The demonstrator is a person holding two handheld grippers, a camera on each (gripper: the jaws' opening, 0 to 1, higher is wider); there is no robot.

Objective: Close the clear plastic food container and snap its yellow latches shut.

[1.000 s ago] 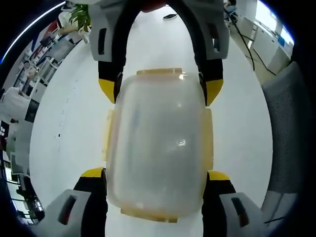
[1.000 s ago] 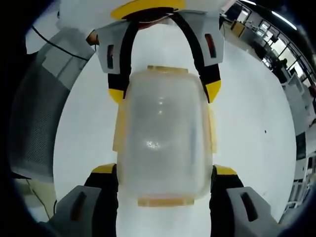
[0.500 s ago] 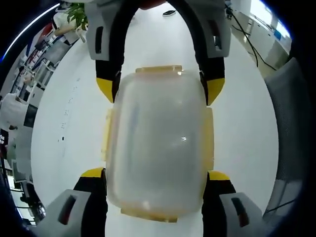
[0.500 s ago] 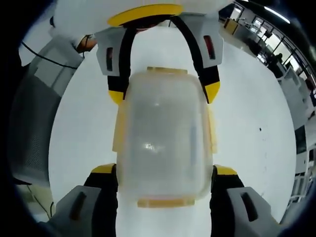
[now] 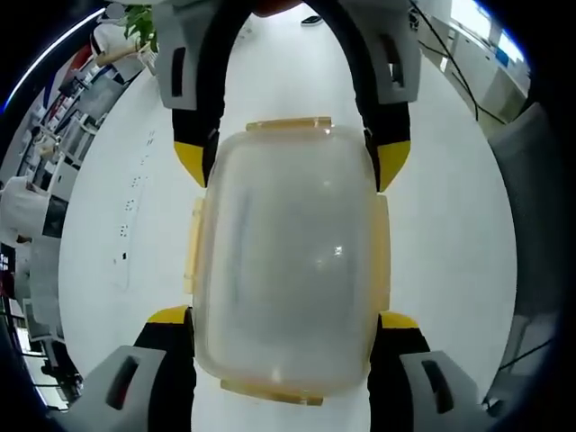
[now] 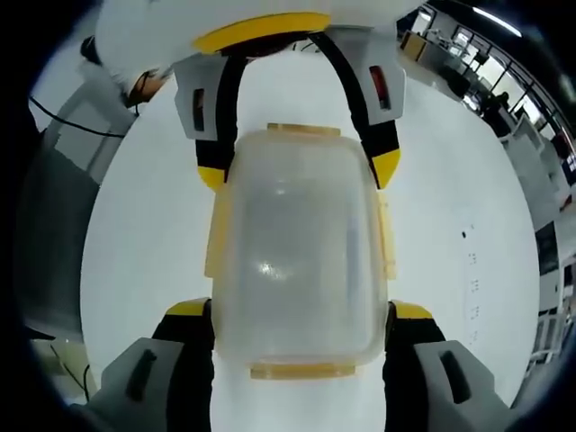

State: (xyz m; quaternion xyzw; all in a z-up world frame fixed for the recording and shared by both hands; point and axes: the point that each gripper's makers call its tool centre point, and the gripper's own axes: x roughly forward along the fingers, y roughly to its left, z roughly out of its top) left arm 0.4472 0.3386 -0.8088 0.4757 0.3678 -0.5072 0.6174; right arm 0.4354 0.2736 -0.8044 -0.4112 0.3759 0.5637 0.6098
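While both grippers clamp opposite ends of the container (image 5: 286,270), bare white table (image 5: 135,225) lies open around its yellow latches (image 5: 382,252). Left gripper (image 5: 286,324) and right gripper (image 6: 301,315) each have jaws pressed against its sides.

One clear container (image 5: 286,270), four yellow latches (image 5: 290,124), two tools (image 5: 286,319).

Left gripper (image 5: 286,319) — black jaws, yellow tips, grey housings.

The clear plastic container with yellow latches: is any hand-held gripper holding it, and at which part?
Both seem to: the left hand-held gripper and right hand-held gripper clasp opposite ends of the clear plastic container, jaws against its long sides.
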